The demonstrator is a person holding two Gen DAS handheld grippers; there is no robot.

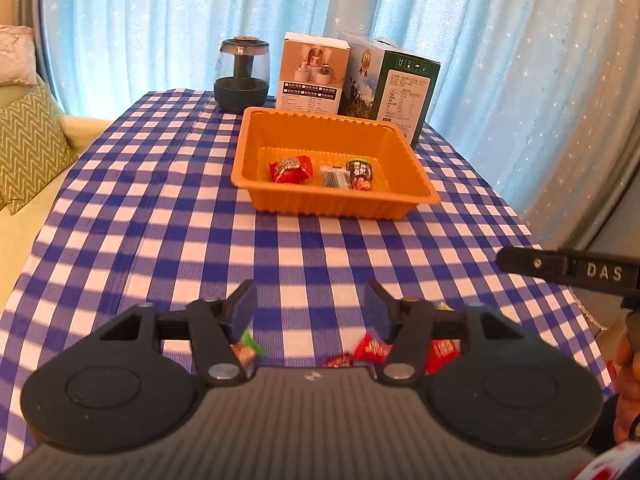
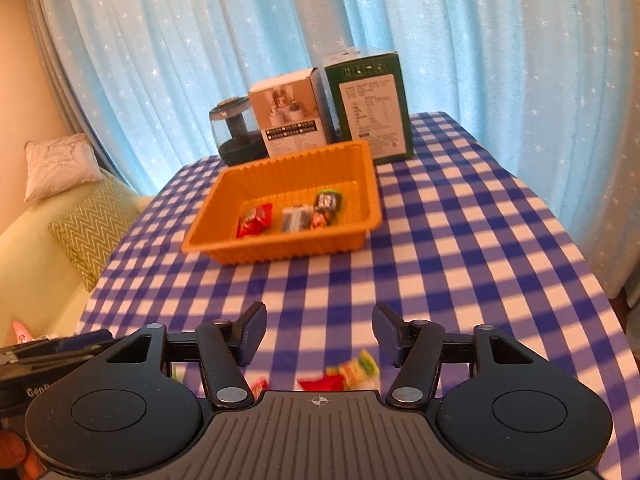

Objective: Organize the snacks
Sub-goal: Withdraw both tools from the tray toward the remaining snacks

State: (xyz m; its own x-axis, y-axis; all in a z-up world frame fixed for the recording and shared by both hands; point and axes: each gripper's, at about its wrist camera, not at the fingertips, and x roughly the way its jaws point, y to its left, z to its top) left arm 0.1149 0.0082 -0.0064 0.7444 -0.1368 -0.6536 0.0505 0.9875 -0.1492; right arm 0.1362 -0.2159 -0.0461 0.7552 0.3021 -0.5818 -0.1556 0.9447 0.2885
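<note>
An orange tray sits on the far half of the checked table. In it lie a red snack packet, a grey packet and a dark packet. My left gripper is open and empty above the near table. Loose red packets and a green-edged one lie under it. My right gripper is open and empty, with a green-yellow packet and a red packet below it. The right gripper's arm shows at the left view's right edge.
Behind the tray stand a dark glass jar, a white box and a green box. Blue curtains hang behind. A sofa with cushions lies left of the table.
</note>
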